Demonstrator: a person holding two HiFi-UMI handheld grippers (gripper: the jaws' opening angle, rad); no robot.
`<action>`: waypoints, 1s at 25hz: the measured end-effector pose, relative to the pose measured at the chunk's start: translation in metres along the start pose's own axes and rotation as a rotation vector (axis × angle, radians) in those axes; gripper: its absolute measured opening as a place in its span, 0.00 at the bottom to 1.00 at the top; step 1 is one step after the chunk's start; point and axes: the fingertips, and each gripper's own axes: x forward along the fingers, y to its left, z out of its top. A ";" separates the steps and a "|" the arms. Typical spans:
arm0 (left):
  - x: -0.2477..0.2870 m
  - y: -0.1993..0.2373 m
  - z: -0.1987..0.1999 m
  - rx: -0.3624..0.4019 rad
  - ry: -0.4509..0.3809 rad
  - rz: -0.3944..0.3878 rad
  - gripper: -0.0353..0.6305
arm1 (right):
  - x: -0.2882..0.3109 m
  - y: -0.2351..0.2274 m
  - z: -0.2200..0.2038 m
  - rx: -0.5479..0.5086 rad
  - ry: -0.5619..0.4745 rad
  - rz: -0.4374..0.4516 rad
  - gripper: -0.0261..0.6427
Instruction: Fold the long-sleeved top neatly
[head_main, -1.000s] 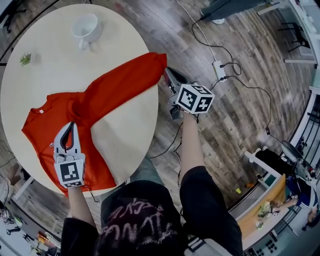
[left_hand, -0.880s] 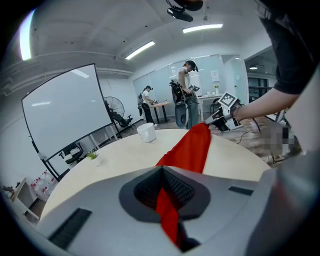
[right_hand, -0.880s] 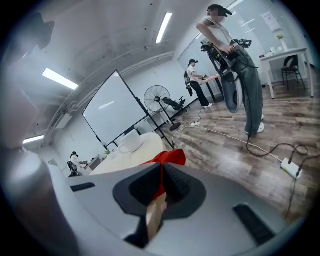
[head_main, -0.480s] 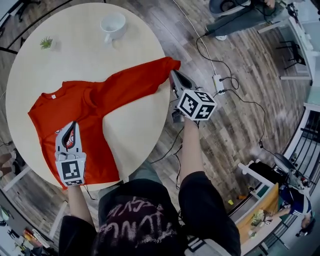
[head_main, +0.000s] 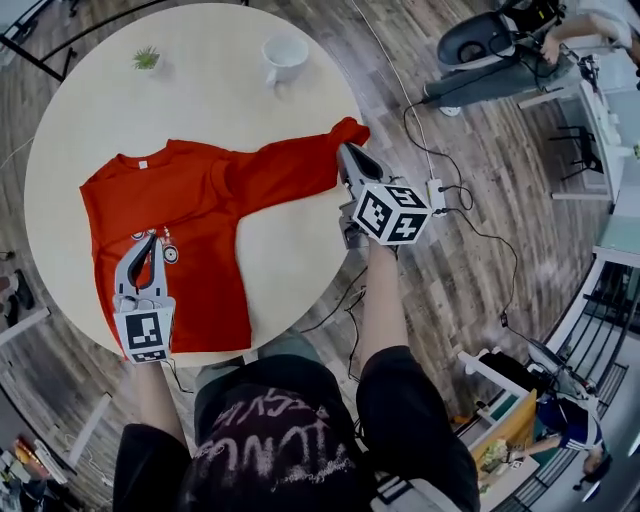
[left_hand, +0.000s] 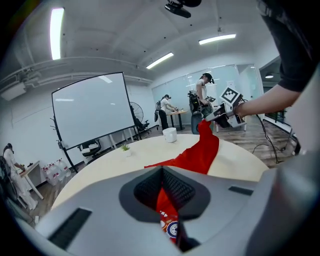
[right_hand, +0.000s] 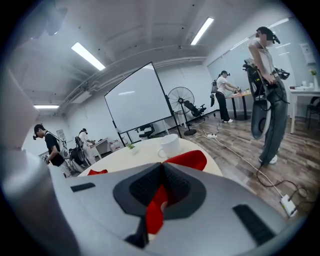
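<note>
- the red top lies on the round table, with its body spread flat on the left part.
- the left claw is pinched tight on the body cloth, right by a small round picture on the front.
- one sleeve reaches across to the table's right edge.
- the right claw is squeezed tight on the end of that sleeve and holds it up off the table.
- a white cup and a little green plant stand at the far side, apart from the top.

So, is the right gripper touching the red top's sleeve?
Touching: the right gripper view shows the right gripper with jaws shut on the red sleeve.
</note>
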 end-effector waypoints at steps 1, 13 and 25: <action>-0.004 0.005 -0.003 -0.013 -0.003 0.012 0.07 | 0.003 0.010 0.002 -0.015 0.003 0.011 0.06; -0.058 0.073 -0.044 -0.125 -0.050 0.109 0.07 | 0.028 0.128 -0.003 -0.106 0.048 0.098 0.06; -0.112 0.137 -0.088 -0.190 -0.062 0.168 0.07 | 0.052 0.251 -0.003 -0.204 0.076 0.164 0.06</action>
